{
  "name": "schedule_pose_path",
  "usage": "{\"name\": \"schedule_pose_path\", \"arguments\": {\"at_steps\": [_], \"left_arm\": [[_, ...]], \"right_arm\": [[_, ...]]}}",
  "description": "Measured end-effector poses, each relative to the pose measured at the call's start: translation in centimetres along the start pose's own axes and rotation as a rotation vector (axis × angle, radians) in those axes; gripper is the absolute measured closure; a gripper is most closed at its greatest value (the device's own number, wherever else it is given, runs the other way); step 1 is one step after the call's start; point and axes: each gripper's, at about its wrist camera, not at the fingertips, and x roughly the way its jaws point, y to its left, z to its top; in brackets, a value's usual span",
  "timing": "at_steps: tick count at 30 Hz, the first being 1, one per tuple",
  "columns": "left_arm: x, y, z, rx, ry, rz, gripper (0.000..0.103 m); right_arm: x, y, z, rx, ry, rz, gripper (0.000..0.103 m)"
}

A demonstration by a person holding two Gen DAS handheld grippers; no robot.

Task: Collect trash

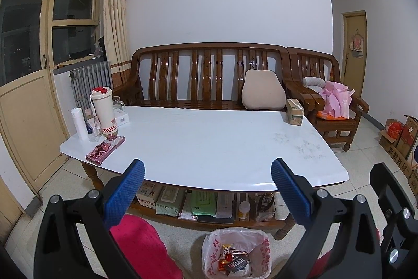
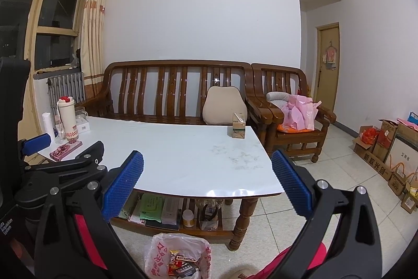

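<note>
A bin lined with a white plastic bag point(image 1: 236, 251) stands on the floor before the table and holds several wrappers and small boxes; it also shows in the right wrist view point(image 2: 177, 256). A small drink carton with a straw point(image 1: 294, 111) stands at the table's far right corner, also in the right wrist view point(image 2: 238, 125). My left gripper point(image 1: 207, 171) is open and empty, held above the table's near edge. My right gripper point(image 2: 207, 164) is open and empty, to the right of the left one, whose blue pad shows in the right wrist view point(image 2: 36, 143).
The white table point(image 1: 209, 143) carries a thermos point(image 1: 102, 111), a white bottle point(image 1: 79, 123), a glass, a white box and a pink phone case point(image 1: 105, 149) at its left end. A lower shelf point(image 1: 203, 205) holds wipes and boxes. A wooden sofa point(image 1: 209, 75) stands behind; cardboard boxes point(image 2: 386, 151) lie right.
</note>
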Motion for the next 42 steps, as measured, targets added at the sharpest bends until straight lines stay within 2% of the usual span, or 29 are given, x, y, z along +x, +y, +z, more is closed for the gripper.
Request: {"name": "schedule_pose_path", "arguments": {"at_steps": [42], "left_arm": [[0.53,0.45,0.22,0.004,0.021,0.001,0.008]], "right_arm": [[0.88,-0.87,0.69,-0.015,0.013,0.017,0.007]]}}
